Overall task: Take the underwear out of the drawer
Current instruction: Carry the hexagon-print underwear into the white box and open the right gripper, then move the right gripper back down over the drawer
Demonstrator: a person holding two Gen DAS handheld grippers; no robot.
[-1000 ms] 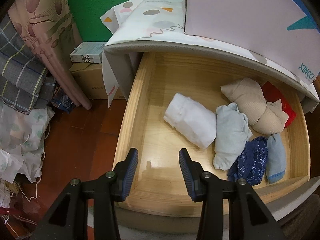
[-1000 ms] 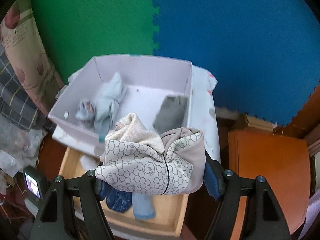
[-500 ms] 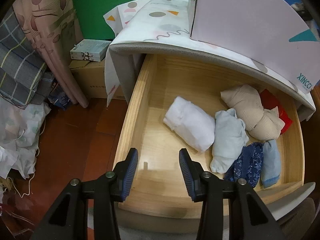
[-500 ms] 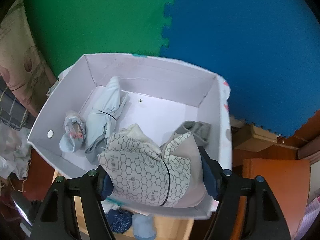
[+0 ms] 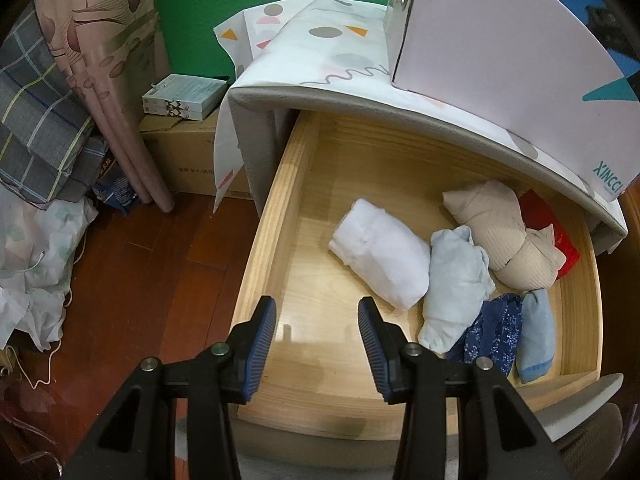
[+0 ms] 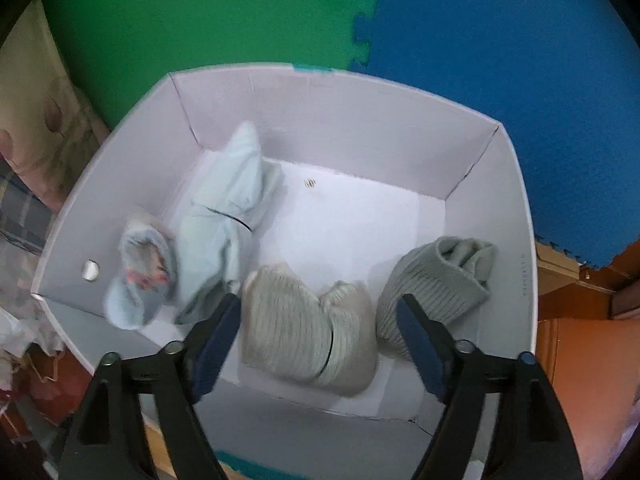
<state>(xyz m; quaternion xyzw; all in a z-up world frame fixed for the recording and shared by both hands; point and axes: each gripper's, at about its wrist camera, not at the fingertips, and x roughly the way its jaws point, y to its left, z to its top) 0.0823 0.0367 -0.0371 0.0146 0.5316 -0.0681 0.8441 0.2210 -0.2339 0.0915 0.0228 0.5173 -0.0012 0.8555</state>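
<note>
The wooden drawer (image 5: 272,216) stands pulled out. In it lie a white roll (image 5: 380,252), a light blue roll (image 5: 456,284), a beige bundle (image 5: 504,232), a red piece (image 5: 560,240), a navy patterned piece (image 5: 496,332) and a small blue piece (image 5: 536,336). My left gripper (image 5: 316,340) hangs open over the drawer's bare front left, holding nothing. Over the white box (image 6: 516,240), my right gripper (image 6: 320,336) is opening. The beige patterned underwear bundle (image 6: 308,328) rests on the box floor between its jaws, and the right pad stands clear of it.
The box also holds a light blue garment (image 6: 228,220), a small blue piece (image 6: 140,280) and a grey ribbed roll (image 6: 436,284). It stands on the cloth-covered cabinet top (image 5: 320,60). Cartons (image 5: 184,152), curtains and bags crowd the floor to the left.
My right gripper carried the patterned bundle forward and down into the white box, then its jaws widened and the bundle settled on the box floor. The left gripper stayed nearly still.
</note>
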